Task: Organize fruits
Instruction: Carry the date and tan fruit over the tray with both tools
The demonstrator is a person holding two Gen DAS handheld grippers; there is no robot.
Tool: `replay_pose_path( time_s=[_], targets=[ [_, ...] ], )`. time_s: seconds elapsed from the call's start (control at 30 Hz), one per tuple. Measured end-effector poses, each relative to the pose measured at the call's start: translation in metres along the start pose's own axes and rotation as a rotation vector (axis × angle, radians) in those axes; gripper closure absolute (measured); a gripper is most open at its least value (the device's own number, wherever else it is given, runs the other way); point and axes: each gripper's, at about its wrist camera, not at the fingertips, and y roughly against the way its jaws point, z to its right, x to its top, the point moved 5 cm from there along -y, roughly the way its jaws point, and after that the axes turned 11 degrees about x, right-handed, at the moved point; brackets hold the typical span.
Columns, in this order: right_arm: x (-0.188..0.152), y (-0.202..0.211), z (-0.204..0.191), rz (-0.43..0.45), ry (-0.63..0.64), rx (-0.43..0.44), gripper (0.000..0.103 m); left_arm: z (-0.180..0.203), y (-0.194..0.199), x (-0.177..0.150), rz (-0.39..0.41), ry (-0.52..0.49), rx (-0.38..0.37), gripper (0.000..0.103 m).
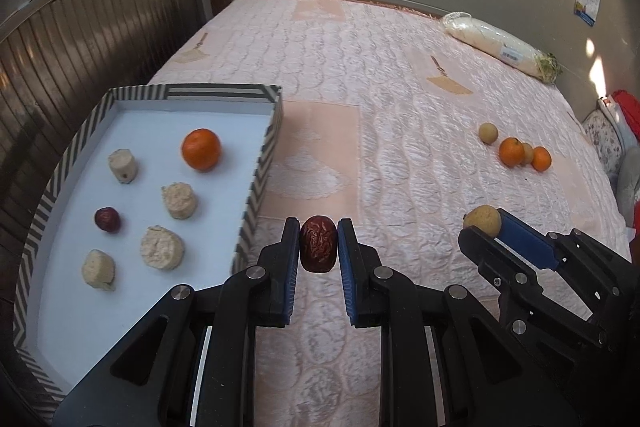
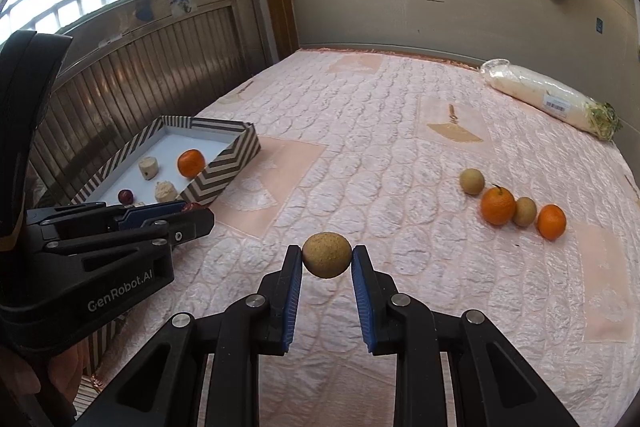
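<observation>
Clamped between the pads of the left gripper [image 1: 319, 245], a wrinkled red date [image 1: 318, 243] is held just beside the near right corner of the striped tray [image 1: 256, 187], presumably so that it can be dropped in with the orange and pale pieces already gathered there. A round tan fruit [image 2: 327, 255] is pinched likewise in the right gripper [image 2: 327, 257], further from the tray, while four loose fruits [image 2: 498, 205] are left on the bed [image 2: 360, 131], well apart from it.
</observation>
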Motion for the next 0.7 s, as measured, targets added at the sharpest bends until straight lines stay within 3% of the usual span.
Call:
replay_pose_path(
  time_s=[0.7],
  targets=[
    [0.015, -0.033, -0.086, -0.042, 0.165, 0.101, 0.079, -0.086, 0.007, -0.02, 0.006, 0.1, 0.094, 0.085]
  ],
)
